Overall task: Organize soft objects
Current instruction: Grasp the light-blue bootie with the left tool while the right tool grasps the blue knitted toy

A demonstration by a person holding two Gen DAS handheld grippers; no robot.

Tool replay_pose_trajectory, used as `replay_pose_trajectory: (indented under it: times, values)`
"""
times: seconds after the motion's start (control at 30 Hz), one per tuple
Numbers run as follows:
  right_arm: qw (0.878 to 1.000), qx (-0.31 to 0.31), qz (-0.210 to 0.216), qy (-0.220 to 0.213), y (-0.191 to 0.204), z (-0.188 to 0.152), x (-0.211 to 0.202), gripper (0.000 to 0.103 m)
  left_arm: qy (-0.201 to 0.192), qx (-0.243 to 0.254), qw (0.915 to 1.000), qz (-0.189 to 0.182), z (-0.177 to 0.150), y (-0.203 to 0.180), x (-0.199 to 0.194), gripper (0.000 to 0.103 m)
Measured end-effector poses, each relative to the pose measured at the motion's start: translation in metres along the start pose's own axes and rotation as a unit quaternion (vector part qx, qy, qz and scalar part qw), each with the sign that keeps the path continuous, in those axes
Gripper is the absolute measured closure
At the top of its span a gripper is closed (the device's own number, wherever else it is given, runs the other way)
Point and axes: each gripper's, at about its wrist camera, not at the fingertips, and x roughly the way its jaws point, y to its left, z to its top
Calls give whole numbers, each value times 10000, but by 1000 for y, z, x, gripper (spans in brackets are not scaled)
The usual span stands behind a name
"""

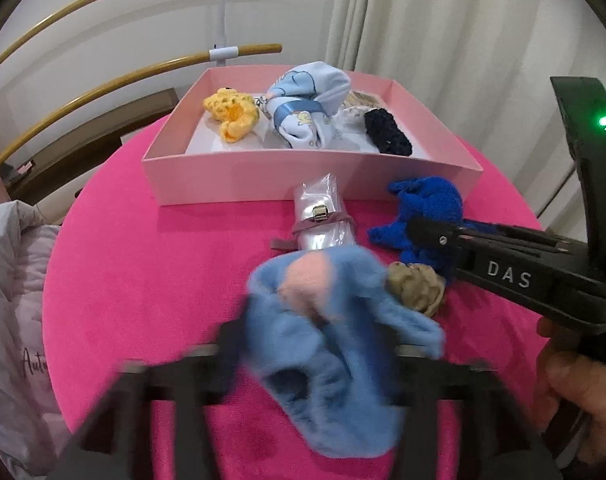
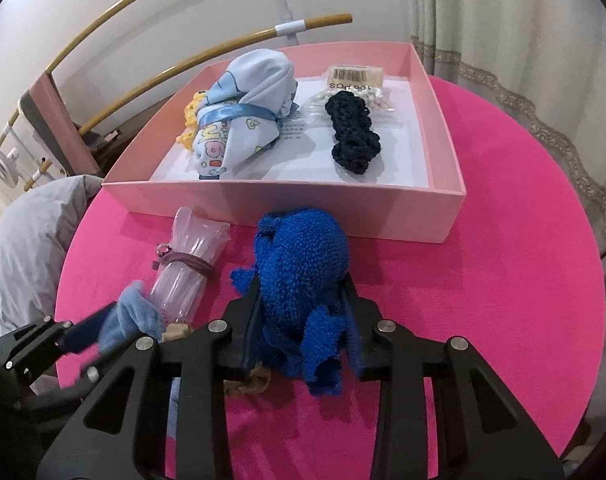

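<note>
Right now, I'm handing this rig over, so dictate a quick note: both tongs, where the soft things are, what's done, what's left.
Left tongs: open; light blue fleece piece sits loose between them, blurred.
Right tongs: closed on the royal blue fuzzy item, on the pink tabletop just in front of the pink box.
Done, in the box: yellow crochet piece, ribbon-tied baby cloth bundle, navy crochet piece, bag of small beads.
Left on the table: both blue items, the clear plastic roll with a hair tie, the beige scrunchie.
</note>
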Motion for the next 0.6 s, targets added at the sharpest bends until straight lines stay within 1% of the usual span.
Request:
replay_pose_trajectory:
  times: [0.03, 0.07, 0.13, 0.17, 0.2, 0.27, 0.33, 0.37, 0.4, 0.47, 0.6]
  values:
    - [10000, 3, -7, 9, 1, 2, 1, 71, -79, -41, 10000, -11, -1, -1, -3, 16]
    - [10000, 2, -13, 12, 1, 2, 1, 71, -127, -54, 9999, -40, -1, -1, -4, 14]
    - [10000, 3, -22, 10, 3, 3, 0, 71, -45, -88, 9999, -84, 0, -1, 1, 20]
    - [10000, 5, -24, 9, 4, 4, 1, 71, 41, -121, 9998, -127, 0, -1, 5, 36]
    - [10000, 4, -23, 9, 4, 4, 1, 71, 151, -138, 9996, -216, 0, -1, 9, 58]
    - [10000, 5, -27, 8, 4, 4, 0, 71, 252, -144, 9990, -351, 0, -1, 14, 70]
    - [10000, 23, -34, 3, 3, 3, -1, 71, 223, -125, 9988, -423, -1, -1, 14, 78]
    - [10000, 33, -35, 1, 3, 3, -1, 71, 231, -159, 9984, -486, -1, -1, 15, 85]
    - [10000, 42, -32, 1, 3, 3, -1, 71, 218, -186, 9981, -553, 0, 1, 13, 89]
    - [10000, 50, -39, -15, 2, 3, -3, 71, 140, -146, 9982, -561, 2, 3, 8, 91]
    - [9999, 97, -46, -82, 1, 3, -7, 71, -97, -121, 9984, -537, 7, 9, -9, 92]
